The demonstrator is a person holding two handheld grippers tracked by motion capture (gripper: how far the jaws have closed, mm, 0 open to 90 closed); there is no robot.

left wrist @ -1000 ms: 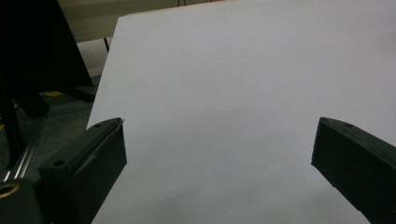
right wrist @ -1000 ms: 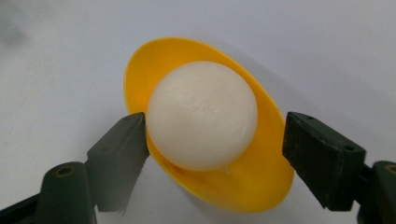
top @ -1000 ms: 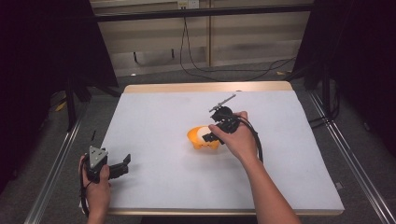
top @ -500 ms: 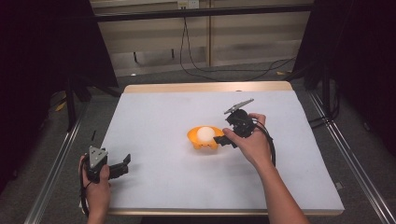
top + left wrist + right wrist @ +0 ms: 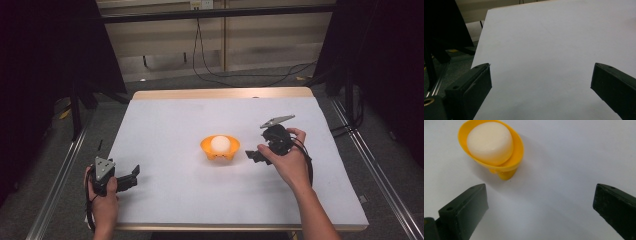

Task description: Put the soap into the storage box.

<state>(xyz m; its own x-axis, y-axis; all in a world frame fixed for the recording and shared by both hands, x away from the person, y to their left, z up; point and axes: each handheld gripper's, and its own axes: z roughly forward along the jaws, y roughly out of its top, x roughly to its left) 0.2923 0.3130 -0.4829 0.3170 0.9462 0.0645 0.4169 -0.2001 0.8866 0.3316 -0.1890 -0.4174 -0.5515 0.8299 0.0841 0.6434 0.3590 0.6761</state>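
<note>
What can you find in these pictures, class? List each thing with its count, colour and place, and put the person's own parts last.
Dish: one, orange, on small feet, middle of the table.
Round block: one, white, sitting in the dish; what it is made of cannot be told.
Table: one, white top with a pale wood edge, centre of the high view.
Cables: several, black, on the floor beyond the table.
Left gripper: one, black with a grey plate, near left of the table, jaws open over bare table.
Right gripper: one, black with a grey plate, just right of the dish, jaws open, apart from it.
Hands: two, one holding each gripper.
</note>
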